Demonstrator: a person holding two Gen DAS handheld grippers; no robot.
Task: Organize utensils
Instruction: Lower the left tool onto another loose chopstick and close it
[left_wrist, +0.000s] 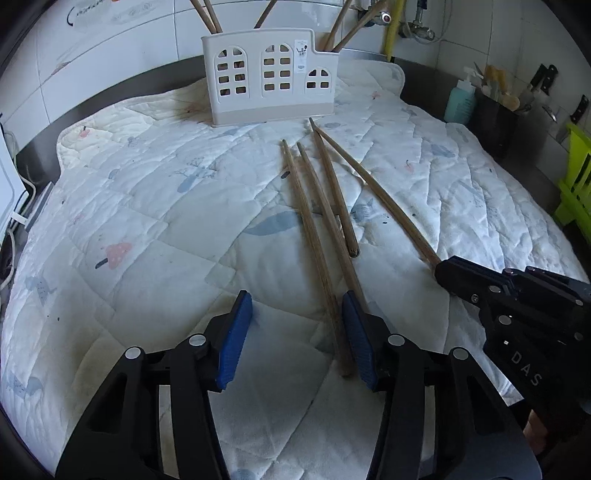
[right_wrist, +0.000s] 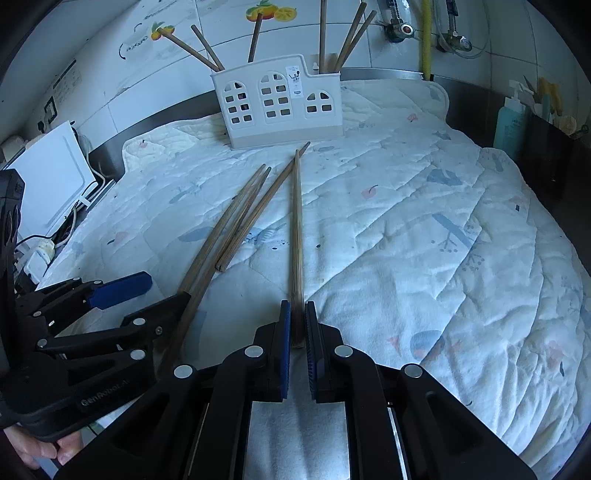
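Note:
Several wooden chopsticks lie on a white quilted mat (left_wrist: 129, 206). My right gripper (right_wrist: 296, 325) is shut on the near end of the rightmost chopstick (right_wrist: 296, 229), which still rests on the mat; it shows in the left wrist view (left_wrist: 373, 188) with the right gripper (left_wrist: 443, 275) at its end. My left gripper (left_wrist: 295, 332) is open, its jaws astride the near end of one chopstick (left_wrist: 314, 240); another (left_wrist: 328, 218) runs under its right finger. A white house-shaped utensil holder (left_wrist: 271, 75) stands at the mat's far edge with several chopsticks upright in it, and also shows in the right wrist view (right_wrist: 280, 99).
A teal soap bottle (left_wrist: 460, 101) and a dark caddy (left_wrist: 495, 122) with utensils stand at the right. Knives hang on the right wall. A green rack (left_wrist: 574, 184) is at the far right. A white appliance (right_wrist: 51, 177) and cables sit at the left.

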